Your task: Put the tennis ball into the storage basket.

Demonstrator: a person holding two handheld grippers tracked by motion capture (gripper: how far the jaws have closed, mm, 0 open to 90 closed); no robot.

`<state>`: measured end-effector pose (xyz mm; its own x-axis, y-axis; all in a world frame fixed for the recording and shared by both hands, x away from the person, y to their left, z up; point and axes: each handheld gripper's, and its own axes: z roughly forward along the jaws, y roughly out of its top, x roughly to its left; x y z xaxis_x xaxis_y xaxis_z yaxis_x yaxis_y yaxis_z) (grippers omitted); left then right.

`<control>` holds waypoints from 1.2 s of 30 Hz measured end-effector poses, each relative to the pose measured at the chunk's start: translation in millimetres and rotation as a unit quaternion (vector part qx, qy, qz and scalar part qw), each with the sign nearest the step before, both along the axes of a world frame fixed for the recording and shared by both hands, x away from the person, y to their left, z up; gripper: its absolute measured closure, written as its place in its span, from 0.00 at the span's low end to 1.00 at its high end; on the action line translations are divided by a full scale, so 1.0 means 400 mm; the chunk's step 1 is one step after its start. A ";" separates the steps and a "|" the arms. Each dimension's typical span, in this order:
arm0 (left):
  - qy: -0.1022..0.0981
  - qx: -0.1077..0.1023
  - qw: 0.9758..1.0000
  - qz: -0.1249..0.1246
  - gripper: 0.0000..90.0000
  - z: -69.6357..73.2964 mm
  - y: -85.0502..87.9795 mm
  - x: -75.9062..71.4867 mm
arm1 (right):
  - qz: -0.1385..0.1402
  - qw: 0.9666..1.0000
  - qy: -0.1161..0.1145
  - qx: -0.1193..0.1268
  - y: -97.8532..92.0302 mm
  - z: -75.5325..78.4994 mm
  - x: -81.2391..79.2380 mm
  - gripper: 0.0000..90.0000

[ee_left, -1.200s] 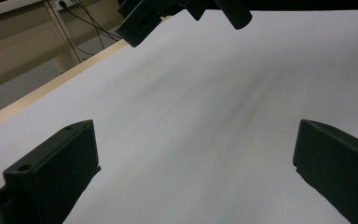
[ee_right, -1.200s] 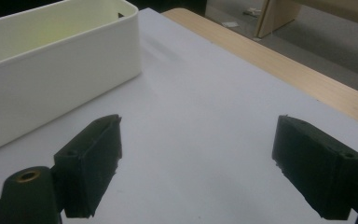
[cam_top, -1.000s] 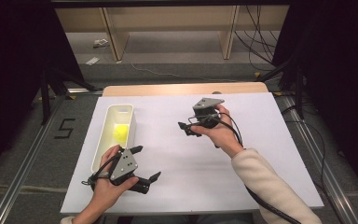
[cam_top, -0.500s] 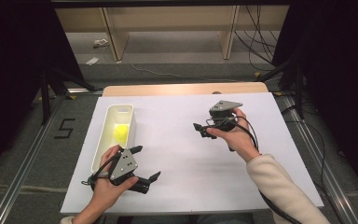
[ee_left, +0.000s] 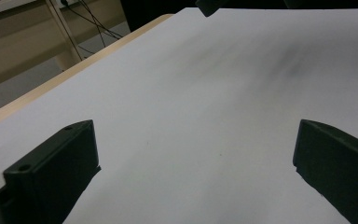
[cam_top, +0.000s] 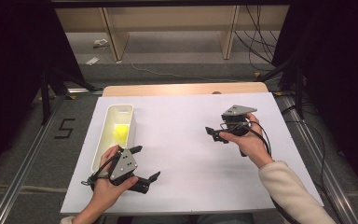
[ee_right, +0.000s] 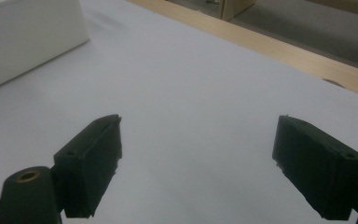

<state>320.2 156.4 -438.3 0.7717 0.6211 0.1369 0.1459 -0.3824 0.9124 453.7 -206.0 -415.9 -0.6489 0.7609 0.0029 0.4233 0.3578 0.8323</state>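
A long white tray (cam_top: 120,108) lies on the left part of the white table sheet (cam_top: 186,154), with a yellow object (cam_top: 121,132) inside it. My left gripper (cam_top: 145,163) rests low near the front edge, just right of the tray's near end, open with nothing between its jaws. The left gripper view has its jaws (ee_left: 193,140) wide apart over bare sheet. My right gripper (cam_top: 214,135) is held over the right half of the table, pointing left, open and empty. The right gripper view shows its jaws (ee_right: 198,126) spread, with the tray's wall (ee_right: 28,37) far off at upper left.
The table's wooden back edge (cam_top: 182,88) runs behind the sheet. Beyond it are shelf legs and cables on the floor. Dark stands flank both sides. A tip of the right gripper (ee_left: 212,5) shows at the top of the left gripper view.
My right gripper has moved to the right and nearer the person, away from the tray. The left gripper has stayed where it was.
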 end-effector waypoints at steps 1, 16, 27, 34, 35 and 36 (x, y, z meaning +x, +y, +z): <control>0.000 0.000 1.000 0.000 0.00 0.000 0.000 0.000 | 0.000 1.000 -0.003 0.000 -0.005 -0.001 0.000 0.18; 0.000 0.001 1.000 0.001 0.00 0.000 0.000 0.000 | -0.018 1.000 -0.001 0.013 -0.073 -0.014 -0.036 0.18; -0.003 0.001 1.000 0.002 0.00 0.001 0.002 0.001 | -0.027 1.000 0.001 0.016 -0.120 -0.035 -0.079 0.18; -0.003 0.000 1.000 0.004 0.00 0.002 0.005 0.001 | -0.027 0.999 -0.004 0.017 -0.147 -0.040 -0.115 0.18; -0.002 -0.001 1.000 0.004 0.00 0.001 0.004 0.000 | -0.027 0.999 -0.004 0.017 -0.149 -0.043 -0.121 0.18; -0.002 -0.001 1.000 0.004 0.00 0.002 0.004 0.000 | -0.027 0.999 -0.002 0.017 -0.152 -0.045 -0.128 0.18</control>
